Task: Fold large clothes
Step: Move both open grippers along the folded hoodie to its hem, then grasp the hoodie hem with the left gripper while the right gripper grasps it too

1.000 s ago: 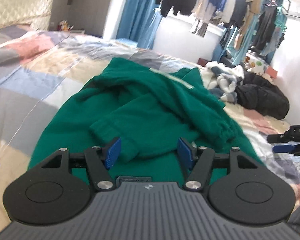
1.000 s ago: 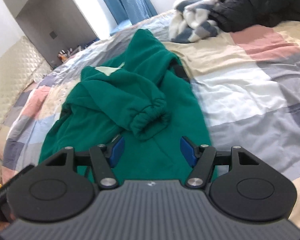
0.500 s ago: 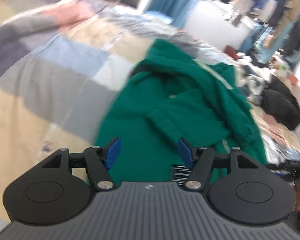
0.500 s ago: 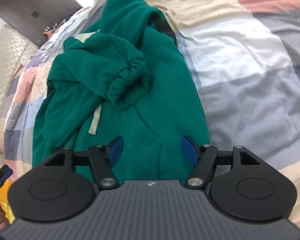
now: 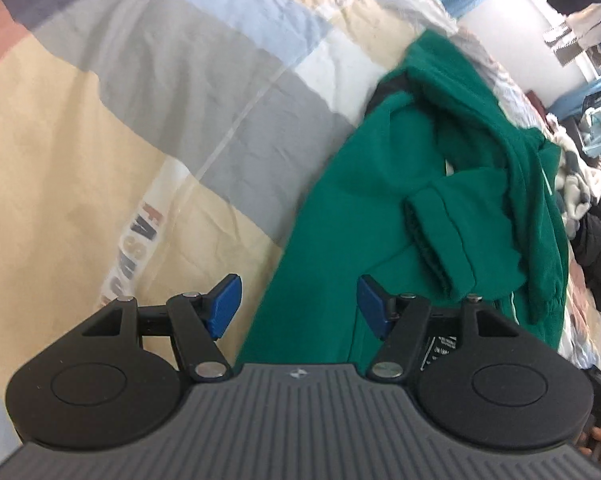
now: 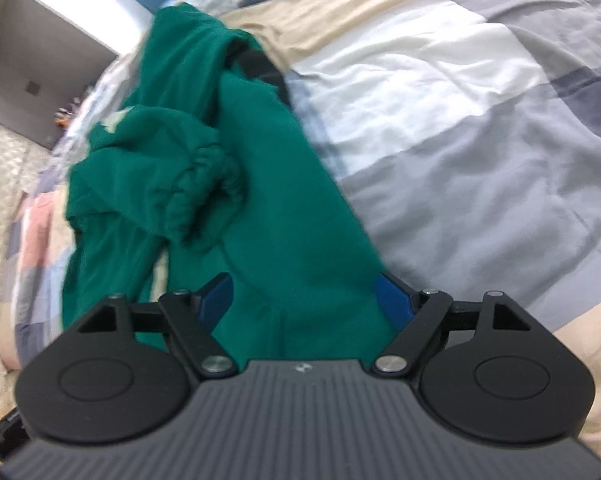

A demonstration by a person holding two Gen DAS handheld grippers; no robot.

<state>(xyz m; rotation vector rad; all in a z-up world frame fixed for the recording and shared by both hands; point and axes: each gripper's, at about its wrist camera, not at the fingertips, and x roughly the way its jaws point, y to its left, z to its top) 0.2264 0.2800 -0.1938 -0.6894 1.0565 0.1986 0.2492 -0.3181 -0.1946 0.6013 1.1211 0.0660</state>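
1. The green sweatshirt [image 5: 380, 216] lies spread along the middle of the bed [image 5: 100, 160], on the patchwork quilt, both sleeves already folded in across its body.
2. My left gripper [image 5: 298, 306] hangs over the sweatshirt's near hem at one side edge, jaws open and empty, straddling cloth and quilt.
3. My right gripper [image 6: 308, 300] sits over the opposite hem corner; its jaws are opening, green cloth below them but not pinched.
4. I judge both are placed at the hem corners so I can pinch there and fold the bottom up over the sleeves.
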